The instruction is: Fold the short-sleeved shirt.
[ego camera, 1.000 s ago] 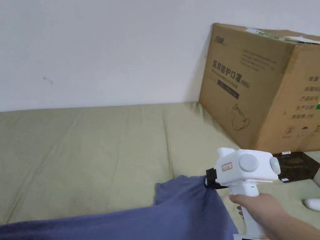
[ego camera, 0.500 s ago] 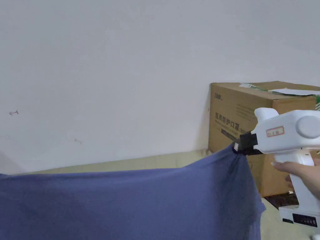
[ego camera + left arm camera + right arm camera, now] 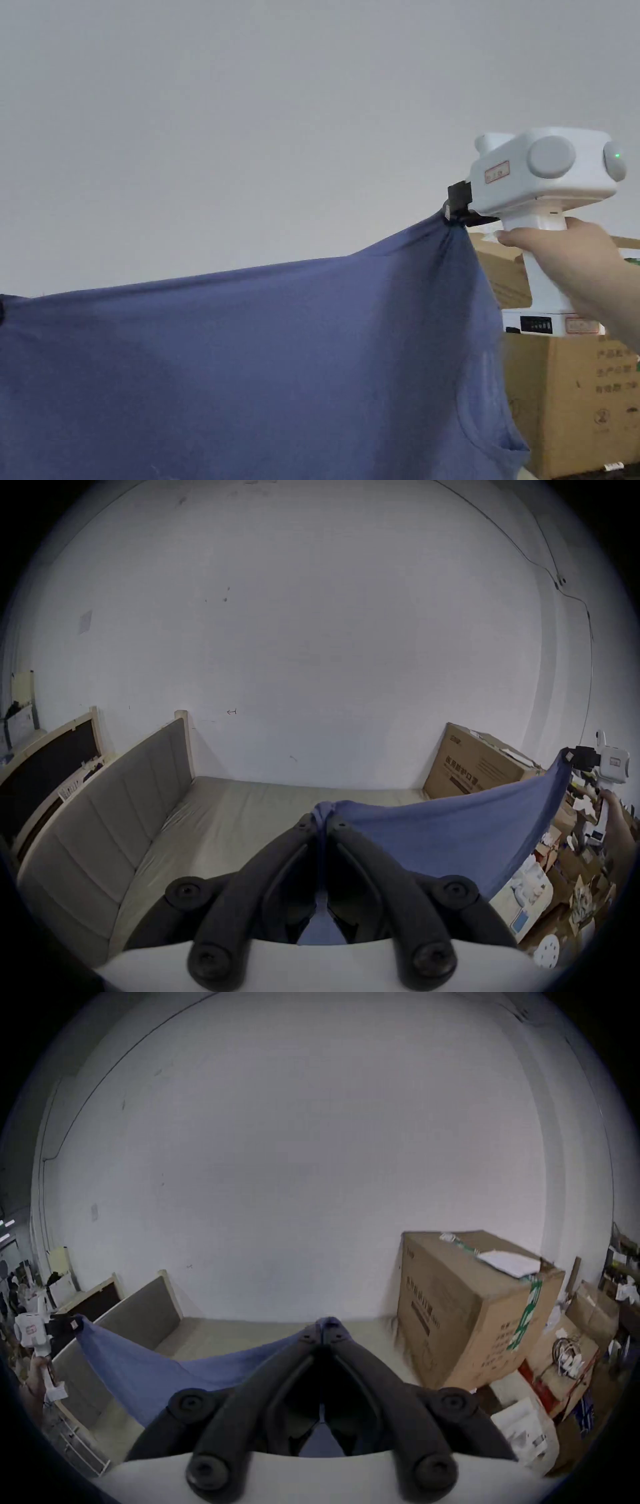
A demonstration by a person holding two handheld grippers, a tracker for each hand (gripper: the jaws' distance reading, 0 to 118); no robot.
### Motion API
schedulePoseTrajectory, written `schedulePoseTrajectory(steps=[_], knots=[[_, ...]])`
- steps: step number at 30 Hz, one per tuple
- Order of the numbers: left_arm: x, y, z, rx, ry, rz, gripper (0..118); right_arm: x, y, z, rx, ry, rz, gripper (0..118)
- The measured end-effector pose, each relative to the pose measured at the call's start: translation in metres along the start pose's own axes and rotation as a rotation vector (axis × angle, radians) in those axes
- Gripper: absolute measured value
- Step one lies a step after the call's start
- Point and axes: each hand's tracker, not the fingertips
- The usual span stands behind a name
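Two hand-held grippers hold the blue-purple short-sleeved cotton shirt (image 3: 262, 369) stretched in the air above the beige-covered bed (image 3: 242, 812). The right hand-held gripper (image 3: 458, 211) has its jaws pinched tight on one upper corner; the left hand-held gripper (image 3: 323, 817) is clamped on the opposite corner. A large brown cardboard box (image 3: 478, 1310) stands against the white wall (image 3: 250, 125).
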Motion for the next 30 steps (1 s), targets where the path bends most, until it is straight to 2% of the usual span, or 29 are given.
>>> schedulePoseTrajectory(steps=[10, 17, 22, 26, 30], knots=[[0.001, 0.026, -0.101, 0.066, 0.008, 0.059, 2, -0.007, 0.050, -0.090, 0.119, -0.117, 0.064, 0], [0.003, 0.005, -0.156, 0.117, 0.039, 0.085, 2, -0.007, 0.015, -0.134, 0.178, -0.155, 0.098, 0], [-0.006, -0.063, -0.203, -0.056, 0.041, 0.101, 2, 0.012, -0.091, -0.183, 0.001, -0.172, 0.073, 0], [-0.018, -0.170, -0.220, -0.217, 0.049, 0.091, 2, 0.037, -0.226, -0.207, -0.232, -0.141, 0.007, 0], [-0.033, -0.292, -0.208, -0.452, 0.052, 0.077, 2, 0.068, -0.372, -0.189, -0.507, -0.134, -0.094, 0]])
